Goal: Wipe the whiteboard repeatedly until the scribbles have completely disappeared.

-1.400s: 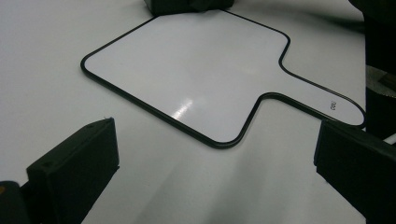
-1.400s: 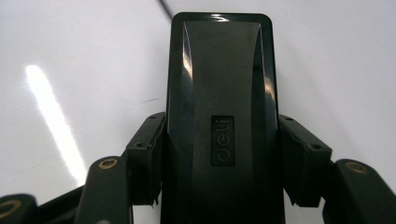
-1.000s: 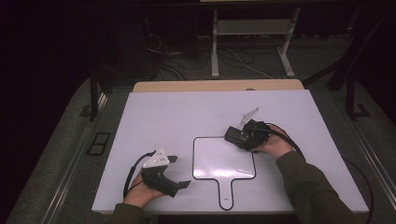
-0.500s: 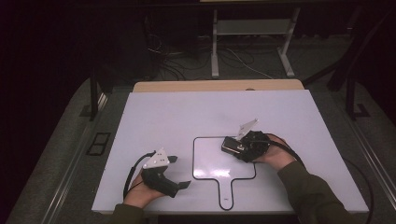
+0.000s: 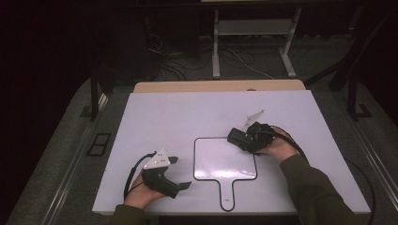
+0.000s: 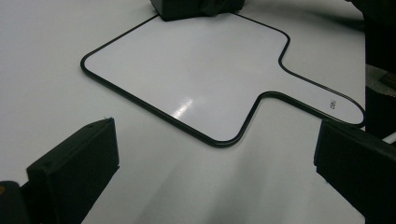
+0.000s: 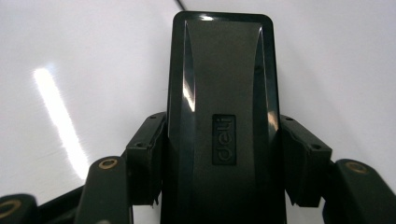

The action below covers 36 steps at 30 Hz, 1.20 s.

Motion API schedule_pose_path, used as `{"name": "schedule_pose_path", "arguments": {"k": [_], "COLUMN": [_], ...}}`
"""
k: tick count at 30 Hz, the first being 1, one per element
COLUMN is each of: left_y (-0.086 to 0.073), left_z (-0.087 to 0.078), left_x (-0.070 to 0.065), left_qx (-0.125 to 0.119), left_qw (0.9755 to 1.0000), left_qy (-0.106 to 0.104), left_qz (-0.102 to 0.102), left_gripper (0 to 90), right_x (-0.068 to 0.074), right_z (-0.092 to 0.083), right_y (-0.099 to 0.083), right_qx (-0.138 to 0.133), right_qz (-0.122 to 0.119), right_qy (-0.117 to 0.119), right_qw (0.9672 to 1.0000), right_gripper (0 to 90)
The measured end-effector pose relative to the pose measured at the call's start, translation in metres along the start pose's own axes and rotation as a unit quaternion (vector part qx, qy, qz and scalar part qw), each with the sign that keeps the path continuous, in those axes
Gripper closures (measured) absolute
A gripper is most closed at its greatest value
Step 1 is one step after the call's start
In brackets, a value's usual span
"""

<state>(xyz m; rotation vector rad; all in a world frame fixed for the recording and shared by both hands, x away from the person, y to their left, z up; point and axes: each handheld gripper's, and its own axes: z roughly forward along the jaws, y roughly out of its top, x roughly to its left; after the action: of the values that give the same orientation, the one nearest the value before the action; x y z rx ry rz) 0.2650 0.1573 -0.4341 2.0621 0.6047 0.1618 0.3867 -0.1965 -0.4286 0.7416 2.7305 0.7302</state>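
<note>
A black whiteboard eraser (image 7: 222,121), marked with a small embossed brand label on its top face, is clamped lengthwise between the two jaws of the right claw (image 5: 240,137), whose pads are pressed against its long sides, as is seen in the right gripper view. In the high view the eraser (image 5: 238,137) is held low over the upper right corner of a small paddle-shaped whiteboard (image 5: 220,159) that lies flat on the white desk (image 5: 187,112); whether the eraser touches the board's surface cannot be told. The whiteboard is edged with a thin black rim, and its short handle is pointed toward the person's side of the desk, near the front edge. The right claw is gripped by the person's right hand (image 5: 281,150), whose dark sleeve enters from the lower right, and a grey three-cornered plate is carried on top of it. The left claw (image 5: 180,173) is rested on the desk just to the left of the whiteboard, well apart from the eraser, and is held by the left hand (image 5: 141,194). Its jaws are spread wide with nothing between them, as is shown in the left gripper view, where the whiteboard (image 6: 196,74) is seen ahead, with the eraser (image 6: 187,7) at its far corner.
</note>
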Motion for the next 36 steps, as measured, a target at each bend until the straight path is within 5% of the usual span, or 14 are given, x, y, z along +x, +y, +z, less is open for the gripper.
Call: {"name": "schedule_pose_path", "arguments": {"k": [12,25,36], "left_y": [0.000,0.001,0.001], "left_z": [0.000,0.000,0.001], "left_x": [-0.001,-0.001,-0.001], "left_qx": [-0.001,-0.002,-0.001], "left_qw": [1.0000,1.0000,1.0000], "left_qy": [0.001,0.002,0.000], "left_qz": [-0.001,0.000,0.001], "left_gripper": [0.0,0.0,0.0], "right_x": [0.031,0.069,0.042], "right_z": [-0.008,-0.018,-0.015], "right_y": [-0.006,-0.016,-0.018], "right_qx": [0.004,0.005,-0.002], "right_qz": [-0.034,-0.087,-0.040], "right_qy": [0.040,0.073,0.051], "right_qw": [0.9986,0.9935,0.9979], "right_gripper": [38.7,38.7,38.7]}}
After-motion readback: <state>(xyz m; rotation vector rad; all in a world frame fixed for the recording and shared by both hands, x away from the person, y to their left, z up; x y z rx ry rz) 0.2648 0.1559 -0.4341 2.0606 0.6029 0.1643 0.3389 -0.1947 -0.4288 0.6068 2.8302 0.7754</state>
